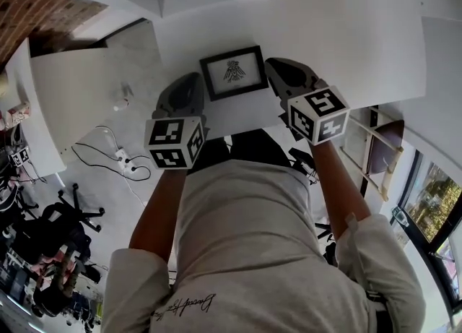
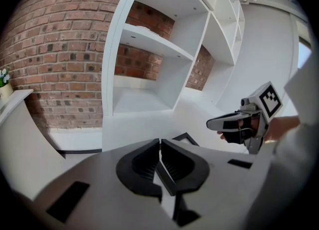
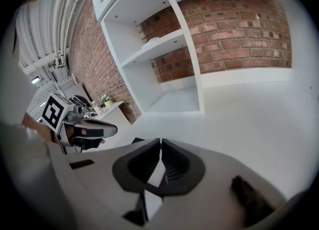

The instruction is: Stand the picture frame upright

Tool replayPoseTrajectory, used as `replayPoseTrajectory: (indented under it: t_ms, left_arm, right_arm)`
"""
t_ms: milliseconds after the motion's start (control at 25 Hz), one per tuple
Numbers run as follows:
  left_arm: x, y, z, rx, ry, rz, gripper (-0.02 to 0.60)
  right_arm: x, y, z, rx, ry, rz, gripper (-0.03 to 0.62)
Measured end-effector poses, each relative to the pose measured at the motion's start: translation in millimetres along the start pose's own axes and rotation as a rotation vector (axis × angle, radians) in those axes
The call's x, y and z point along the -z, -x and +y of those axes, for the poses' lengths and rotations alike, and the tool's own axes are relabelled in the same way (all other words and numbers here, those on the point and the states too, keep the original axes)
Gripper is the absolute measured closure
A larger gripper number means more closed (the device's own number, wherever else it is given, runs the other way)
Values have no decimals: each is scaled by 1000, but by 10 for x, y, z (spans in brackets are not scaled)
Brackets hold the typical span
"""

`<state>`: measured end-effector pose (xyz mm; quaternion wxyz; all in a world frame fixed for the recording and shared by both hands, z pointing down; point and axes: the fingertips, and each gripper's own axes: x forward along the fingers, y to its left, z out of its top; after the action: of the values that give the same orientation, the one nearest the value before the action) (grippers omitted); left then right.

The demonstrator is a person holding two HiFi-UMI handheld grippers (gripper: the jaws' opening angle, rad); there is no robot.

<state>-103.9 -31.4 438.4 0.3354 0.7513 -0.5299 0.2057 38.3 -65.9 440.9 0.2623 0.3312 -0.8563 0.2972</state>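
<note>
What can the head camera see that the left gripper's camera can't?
Only the head view: the frame's whole drawing, the person's shirt, floor cables. Only the left gripper view: inside the shelves, and the left gripper's jaws shut together. Both: the right gripper, white table, brick wall, a corner of the frame.

Black picture frame (image 1: 233,71), white table (image 1: 346,28), red brick wall (image 2: 55,49), white shelves (image 2: 154,42)
</note>
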Motion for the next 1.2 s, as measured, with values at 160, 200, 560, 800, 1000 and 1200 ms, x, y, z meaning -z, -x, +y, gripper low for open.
replayPoseTrajectory:
  t_ms: [160,200,560,800,1000,1200]
  left_arm:
    - [75,-35,27,0,1,22,560]
    - [96,-44,28,2,4,28,560]
    - [199,-70,54,-8,20,42,555]
    - [306,-138,46,-10,28,71,517]
    - [443,-233,30,2,63,110,477]
    - [530,-314,23,9,85,135,459]
  right_arm:
    - [35,-6,-53,17,-4,4,563]
    - [43,-10,-67,21,-5,5,563]
    - [142,-56,-113,30,-27,11,562]
    - [267,-125,-128,28,-28,37,529]
    - [401,-202,-171,32,-38,70,500]
    - [522,-305,-206,26,-31,87,476]
